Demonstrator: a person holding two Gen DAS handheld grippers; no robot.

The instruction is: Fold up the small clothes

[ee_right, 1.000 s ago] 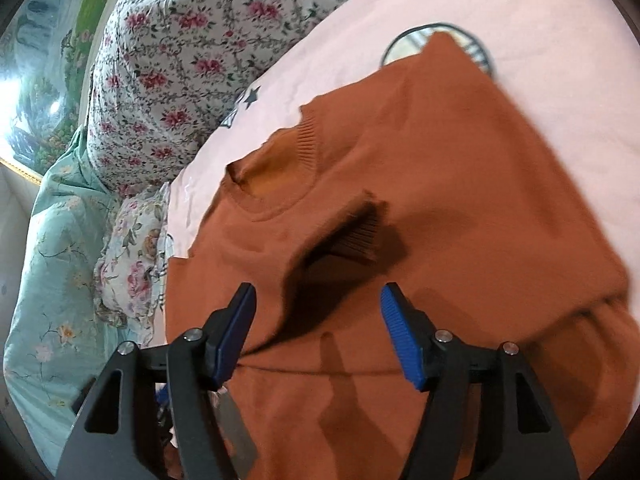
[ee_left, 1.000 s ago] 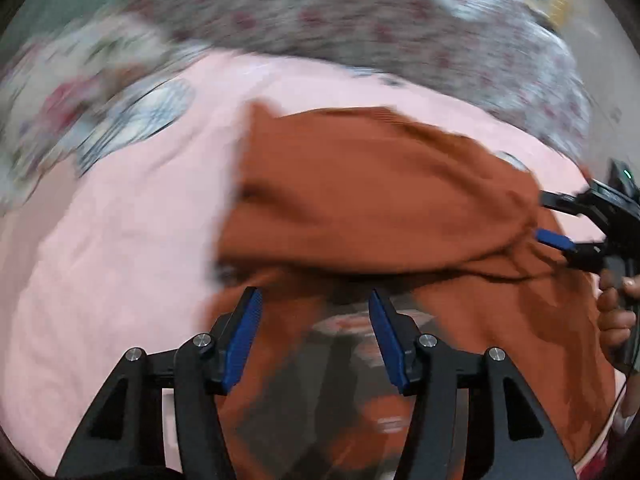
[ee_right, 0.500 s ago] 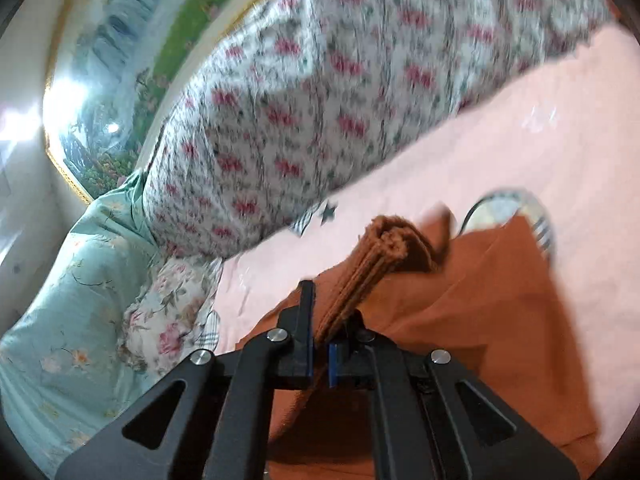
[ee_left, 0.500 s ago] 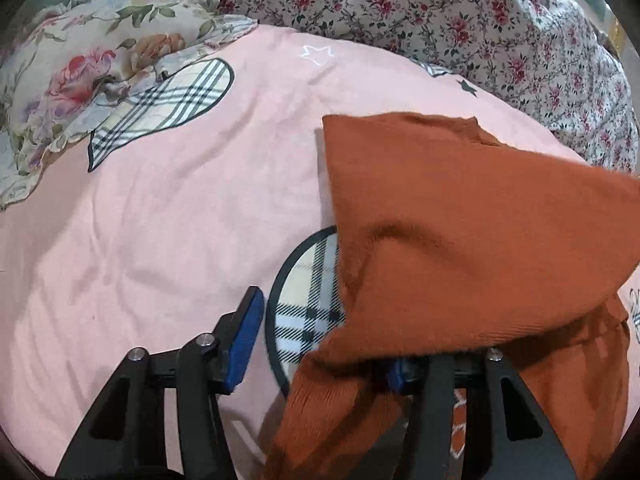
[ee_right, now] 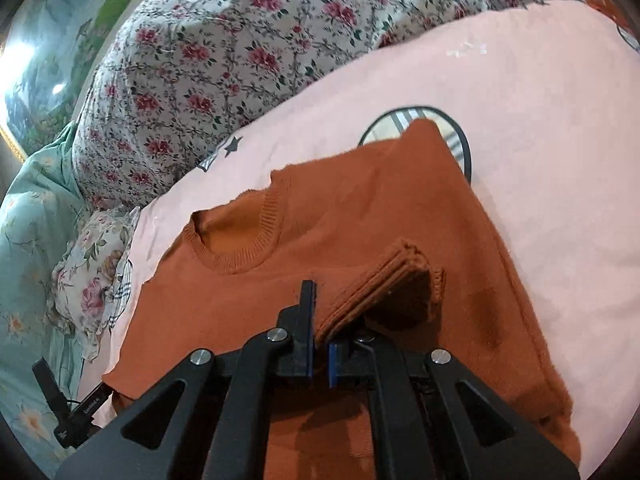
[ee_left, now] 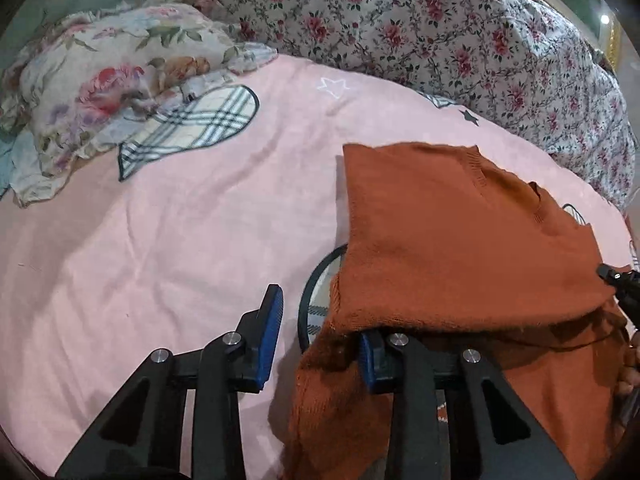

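A rust-orange knit sweater (ee_left: 452, 248) lies on a pink bedsheet (ee_left: 160, 248); it also shows in the right wrist view (ee_right: 360, 208), neck opening to the left. My right gripper (ee_right: 320, 344) is shut on the sweater's ribbed sleeve cuff (ee_right: 384, 284) and holds it above the sweater's body. My left gripper (ee_left: 320, 340) is open at the sweater's left edge. A fold of the sweater drapes over its right finger; its left finger (ee_left: 270, 332) is over bare sheet.
A floral quilt (ee_left: 440, 32) is heaped along the far side of the bed. A floral pillow (ee_left: 108, 76) lies at the far left. The sheet has plaid patches (ee_left: 192, 128). The left gripper's body (ee_right: 68, 408) shows at the lower left of the right wrist view.
My right gripper closed on the sleeve cuff and lifted it over the sweater's body. My left gripper shifted left to the sweater's edge, and the fabric now drapes over its right finger.
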